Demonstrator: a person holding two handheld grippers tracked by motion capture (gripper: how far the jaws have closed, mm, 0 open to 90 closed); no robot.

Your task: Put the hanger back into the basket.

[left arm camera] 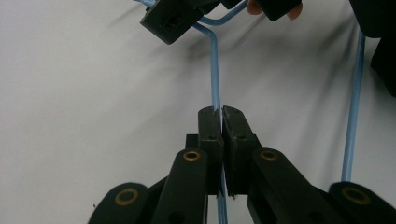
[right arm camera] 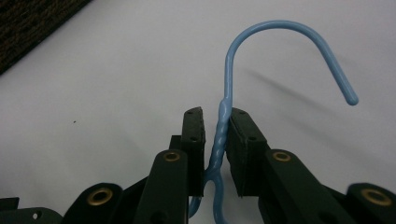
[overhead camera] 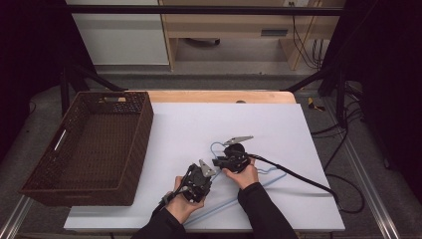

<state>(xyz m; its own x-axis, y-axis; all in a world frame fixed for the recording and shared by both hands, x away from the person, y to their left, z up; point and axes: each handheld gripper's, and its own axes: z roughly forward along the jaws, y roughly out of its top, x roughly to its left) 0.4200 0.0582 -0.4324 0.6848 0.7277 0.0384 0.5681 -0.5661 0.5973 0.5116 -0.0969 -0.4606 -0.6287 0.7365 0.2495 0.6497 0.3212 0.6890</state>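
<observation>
1 blue wire hanger lies on the white table top, near its front edge, with its hook pointing toward the far side. The left gripper is clamped on 1 of its thin wire arms, while the right gripper straddles the twisted neck, touching 1 pad with a small gap at the other. 1 brown wicker basket sits well apart at the table's left.

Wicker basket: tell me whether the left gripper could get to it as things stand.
Probably yes, but not freely. The white tabletop between the left gripper and the wicker basket looks bare, yet that gripper is shut on the blue wire hanger, whose twisted neck sits between the right gripper.
</observation>
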